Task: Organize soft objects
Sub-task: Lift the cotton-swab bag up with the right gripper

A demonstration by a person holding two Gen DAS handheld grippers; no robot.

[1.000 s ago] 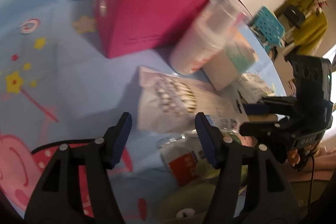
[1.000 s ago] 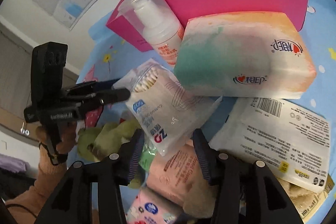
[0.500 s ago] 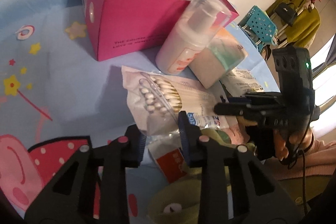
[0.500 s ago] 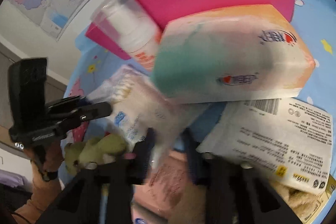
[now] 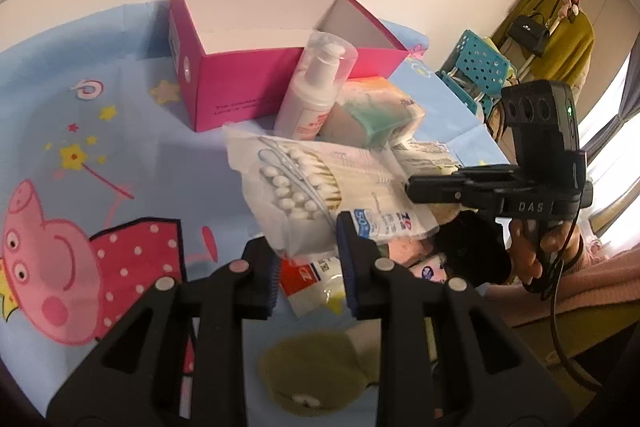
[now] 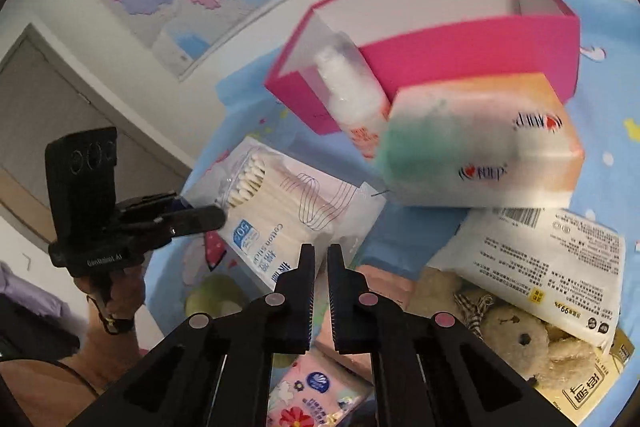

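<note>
Two grippers clamp one bag of cotton swabs: the left gripper, jaws closing, pinches its near corner, and the right gripper nips its edge. The bag hangs over the blue cloth, the pink box at twelve o'clock behind it.

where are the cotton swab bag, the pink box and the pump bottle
cotton swab bag [image 5: 320, 187], left wrist view, on the swab tips
pink box [image 5: 240, 87], left wrist view, on its front wall
pump bottle [image 5: 316, 95], left wrist view, on its white body
</note>
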